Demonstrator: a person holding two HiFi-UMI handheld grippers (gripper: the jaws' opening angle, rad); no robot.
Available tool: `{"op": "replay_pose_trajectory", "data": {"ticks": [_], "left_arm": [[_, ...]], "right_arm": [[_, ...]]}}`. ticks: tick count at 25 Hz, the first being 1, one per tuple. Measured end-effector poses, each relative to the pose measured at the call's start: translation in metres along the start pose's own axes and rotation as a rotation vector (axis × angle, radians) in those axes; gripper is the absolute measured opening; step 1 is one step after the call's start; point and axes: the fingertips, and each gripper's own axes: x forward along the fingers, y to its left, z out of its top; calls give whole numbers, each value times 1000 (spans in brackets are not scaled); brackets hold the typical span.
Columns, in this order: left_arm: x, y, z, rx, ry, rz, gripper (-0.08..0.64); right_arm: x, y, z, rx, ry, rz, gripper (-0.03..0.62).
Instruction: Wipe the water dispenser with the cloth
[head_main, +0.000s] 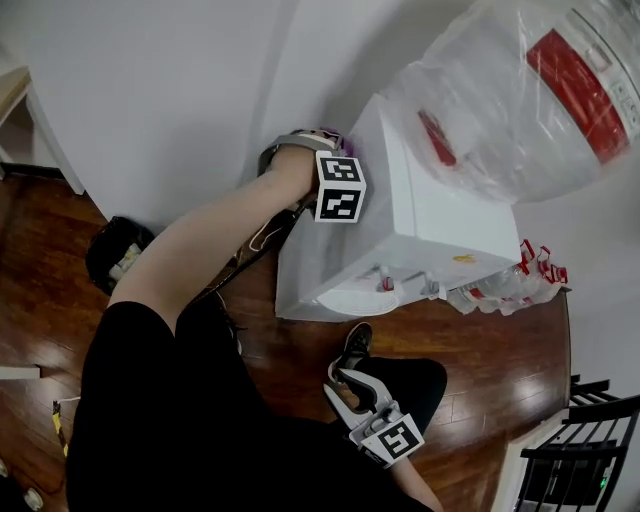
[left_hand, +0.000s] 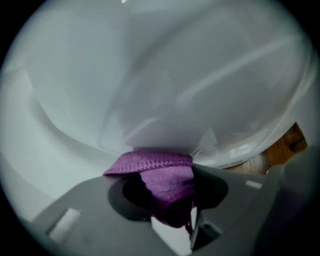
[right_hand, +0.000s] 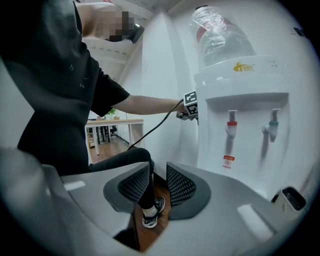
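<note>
Presently, the left gripper (left_hand: 167, 192) is clamped on the bunched purple cloth (left_hand: 150, 161), pressing it against the upper side of the white water dispenser (head_main: 430, 225) for wiping, while the right gripper (right_hand: 158, 187), jaws parted and empty, hangs low in front.

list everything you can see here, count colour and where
water dispenser: 1, white, by the wall on the floor
water bottle: 1, clear with red label, plastic-wrapped, on top of the dispenser
taps: 2, one red, one teal, dispenser front
cloth: 1, purple, at the dispenser's side
plastic bag: 1, clear with red print, on the floor beside the dispenser
chair: 1, black, lower right of the head view
table: 1, pale, far back
left gripper: 1, grey, shut on the cloth
right gripper: 1, grey, jaws apart, empty, held low facing the dispenser
</note>
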Motion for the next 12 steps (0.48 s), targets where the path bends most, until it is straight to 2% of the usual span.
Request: {"op": "replay_pose_trajectory", "data": {"ticks": [5,8,10,12], "left_arm": [[-49,-144,24,16,-113,-145,212],[-57,-219,20,75,-106,-202,212],[-48,-239,15,91,-97,-225,212],[-30,-223,10,71,-90,-212,212]], "right_arm": [[6,-13,-17,40,-8,14,107],[16,-9,-17,52,-12,53,106],[20,-4,-15,51,-13,65,106],[20,-1,-15,45,-10,62,106]]}}
